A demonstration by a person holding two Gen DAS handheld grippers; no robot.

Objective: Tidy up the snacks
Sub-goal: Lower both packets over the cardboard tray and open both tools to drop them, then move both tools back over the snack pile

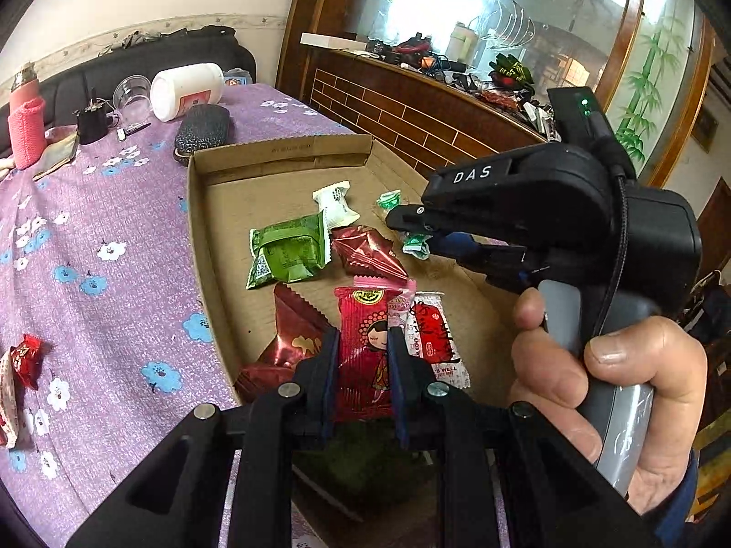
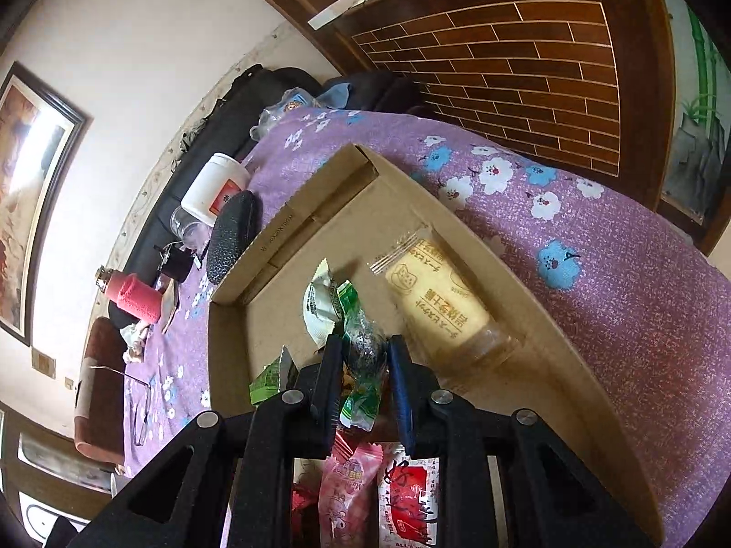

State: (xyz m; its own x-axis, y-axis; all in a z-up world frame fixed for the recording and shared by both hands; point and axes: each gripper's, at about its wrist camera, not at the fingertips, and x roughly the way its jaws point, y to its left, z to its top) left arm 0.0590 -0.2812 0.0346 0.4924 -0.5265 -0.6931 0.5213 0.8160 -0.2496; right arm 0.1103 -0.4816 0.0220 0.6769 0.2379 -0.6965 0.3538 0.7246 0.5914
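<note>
Low in the frame, the left gripper (image 1: 364,365) clamps a red snack packet (image 1: 364,356) above the cardboard tray (image 1: 201,228); beyond, the right gripper (image 2: 364,365) pinches a green wrapped candy (image 2: 363,342) mid-body. Both look light, crinkly, slippery; wrapper middles suit best.

A shallow cardboard tray (image 1: 201,246) sits on the worktop (image 1: 114,283), filling the centre of the left wrist frame, with snack packets (image 1: 288,253) scattered inside it. Behind the tray's far corner, at upper left, lie a glasses case (image 1: 203,132), a tipped jar (image 1: 187,89) and a bottle (image 1: 26,123). At the left edge, two wrapped sweets (image 1: 25,358) lie on the worktop outside the tray.
</note>
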